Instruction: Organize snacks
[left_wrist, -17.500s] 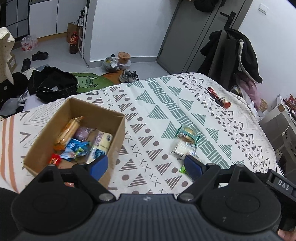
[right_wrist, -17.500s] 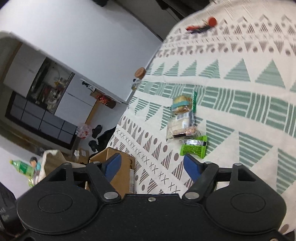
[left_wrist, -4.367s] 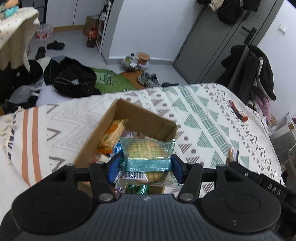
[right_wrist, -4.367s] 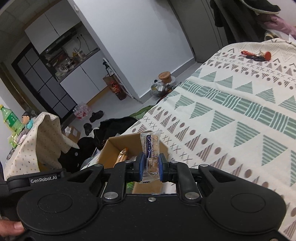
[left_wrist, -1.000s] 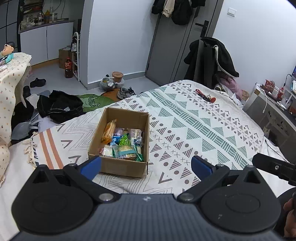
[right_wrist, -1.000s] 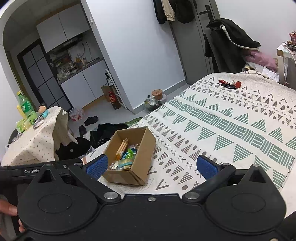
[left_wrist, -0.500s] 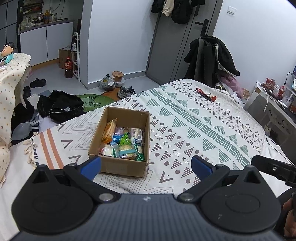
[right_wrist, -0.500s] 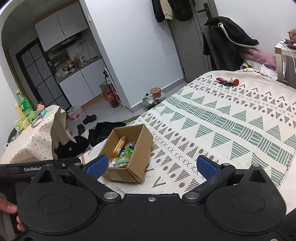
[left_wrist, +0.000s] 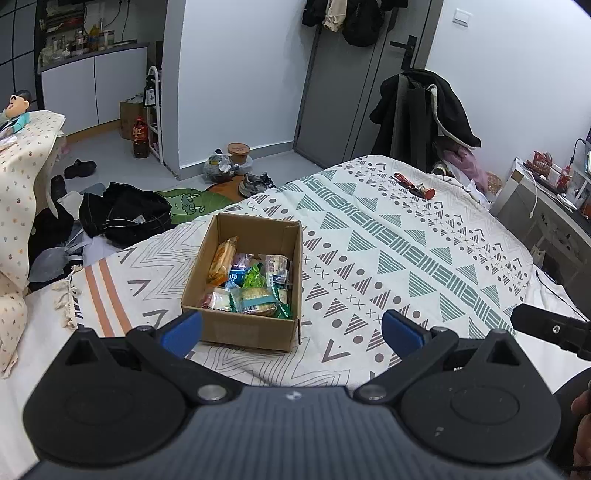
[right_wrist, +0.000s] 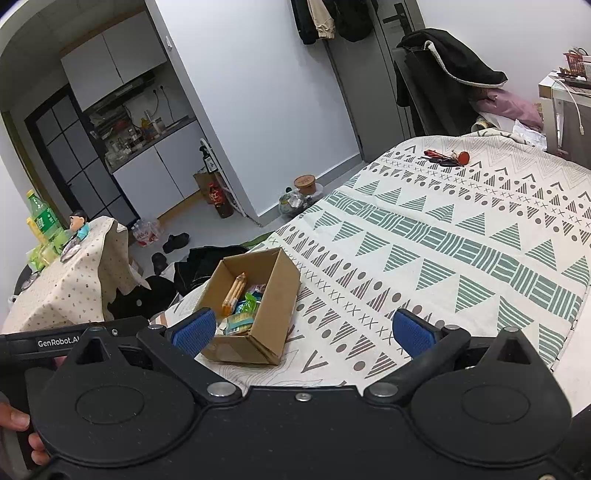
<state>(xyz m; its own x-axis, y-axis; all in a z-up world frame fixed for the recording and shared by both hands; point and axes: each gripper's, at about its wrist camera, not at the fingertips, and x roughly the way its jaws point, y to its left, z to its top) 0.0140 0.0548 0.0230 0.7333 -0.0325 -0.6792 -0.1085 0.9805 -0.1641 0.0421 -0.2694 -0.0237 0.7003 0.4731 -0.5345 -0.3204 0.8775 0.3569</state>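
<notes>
Both grippers have pulled back and risen since a few seconds ago, when each of yours clamped a wrapped snack over the box. On the left, your left gripper (left_wrist: 291, 332) hangs wide apart and empty above the cardboard box (left_wrist: 240, 332). All the snacks (left_wrist: 255, 284) lie inside it, on the patterned bedspread (left_wrist: 406, 258). Your right gripper (right_wrist: 303, 332) is equally spread, empty. Lowering carelessly could nudge the light box across the soft bedding.
</notes>
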